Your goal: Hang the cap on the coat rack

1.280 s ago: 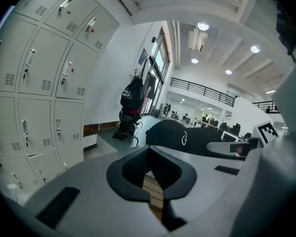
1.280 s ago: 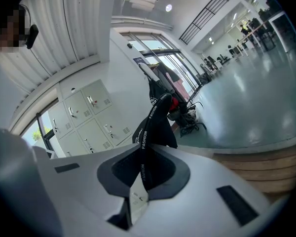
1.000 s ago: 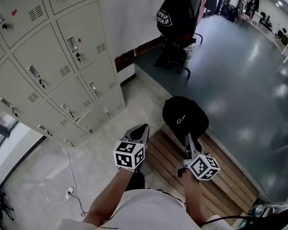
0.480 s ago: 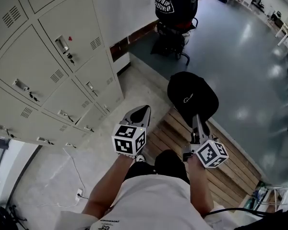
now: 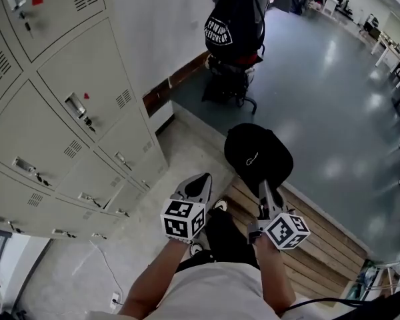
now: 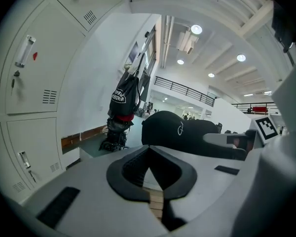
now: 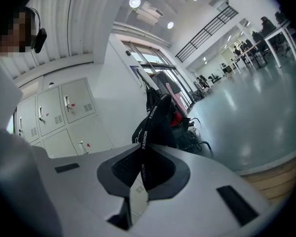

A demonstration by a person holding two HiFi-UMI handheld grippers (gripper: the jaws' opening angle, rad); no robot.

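Coat rack [image 5: 228,85] top running off head view's edge at 12 o'clock; black bag [image 5: 233,20] covering its pole. Right gripper [image 5: 262,191] jaw tips hiding under cap [image 5: 258,153]. Cap logo showing too small to read. Lockers [image 5: 60,105] getting cropped at 9 to 11 o'clock.
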